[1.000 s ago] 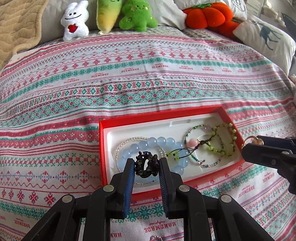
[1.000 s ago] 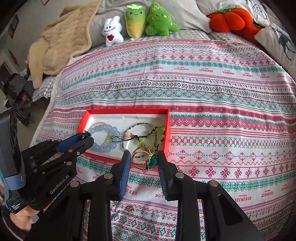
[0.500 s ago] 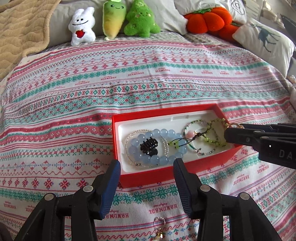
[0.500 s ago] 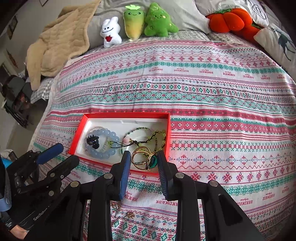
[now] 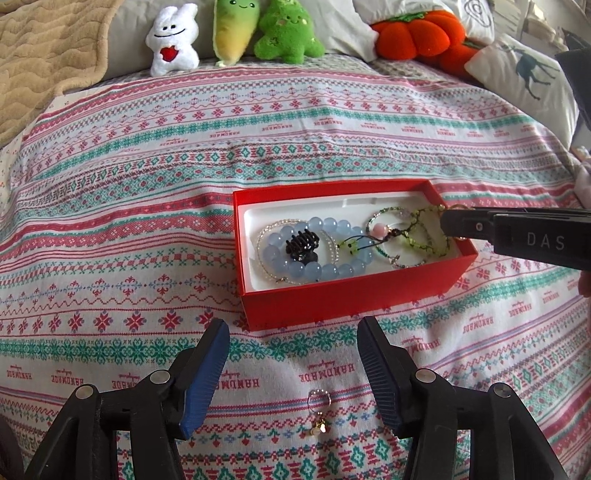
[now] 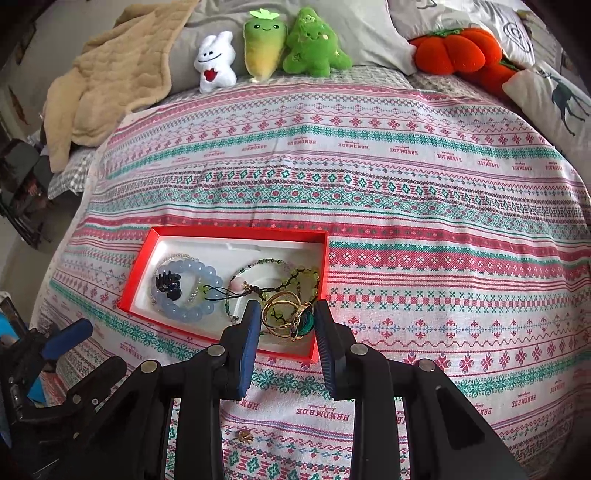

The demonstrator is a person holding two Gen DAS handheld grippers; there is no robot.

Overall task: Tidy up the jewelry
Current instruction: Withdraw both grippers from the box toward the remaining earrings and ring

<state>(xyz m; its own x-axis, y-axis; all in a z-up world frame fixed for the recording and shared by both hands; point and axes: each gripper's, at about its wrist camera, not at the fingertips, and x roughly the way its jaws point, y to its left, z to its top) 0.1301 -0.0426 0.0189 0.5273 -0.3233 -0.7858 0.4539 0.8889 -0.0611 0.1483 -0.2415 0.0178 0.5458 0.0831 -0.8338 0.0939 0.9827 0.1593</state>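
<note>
A red box [image 5: 354, 301] with a white liner [image 6: 240, 248] lies on the patterned bedspread. Inside it are a blue bead bracelet [image 5: 325, 271], a black hair claw [image 5: 302, 245] on top of it, and green beaded bracelets [image 5: 413, 236]. My left gripper [image 5: 293, 363] is open and empty, just in front of the box. My right gripper [image 6: 286, 317] is shut on gold bangles with a teal stone [image 6: 291, 318], held over the box's right end; it shows in the left wrist view [image 5: 448, 225] too. A small gold earring [image 5: 319, 413] lies on the bedspread between my left fingers.
Plush toys [image 5: 236, 31] and an orange pumpkin cushion [image 5: 413, 33] line the far edge of the bed. A tan blanket [image 6: 107, 74] lies at the far left. A deer-print pillow [image 5: 524, 74] sits at the far right. Another small gold piece [image 6: 243, 435] lies near my right gripper.
My left gripper opened, dropped the black hair claw onto the blue bracelet in the box, and pulled back. My right gripper moved the gold bangles forward over the box's right end.
</note>
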